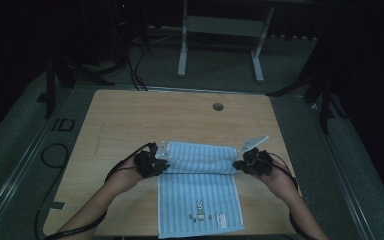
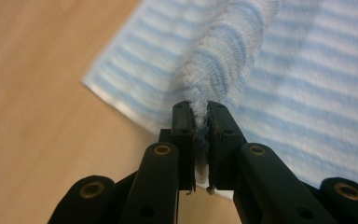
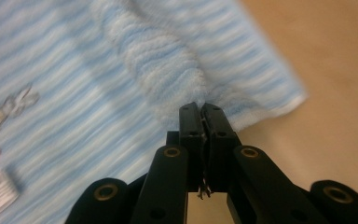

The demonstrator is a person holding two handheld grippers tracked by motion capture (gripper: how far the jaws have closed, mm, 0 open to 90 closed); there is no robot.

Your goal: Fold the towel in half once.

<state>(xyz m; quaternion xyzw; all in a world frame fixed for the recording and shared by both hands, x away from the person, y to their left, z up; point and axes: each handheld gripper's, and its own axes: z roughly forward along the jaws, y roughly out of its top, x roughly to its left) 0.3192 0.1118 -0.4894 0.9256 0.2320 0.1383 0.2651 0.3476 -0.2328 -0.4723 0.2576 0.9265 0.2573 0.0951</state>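
Claws, left and right, are each pinching shut on a far towel corner, holding the edge taut for folding over the table.

Under my work lies a light wooden desk with rounded corners and a round cable hole near its far edge. Beyond it, on the grey carpeted floor, I see the white legs of another table. Black cables run across the floor past the far left corner, and one loops beside the desk's left side. Dark stands flank both sides.
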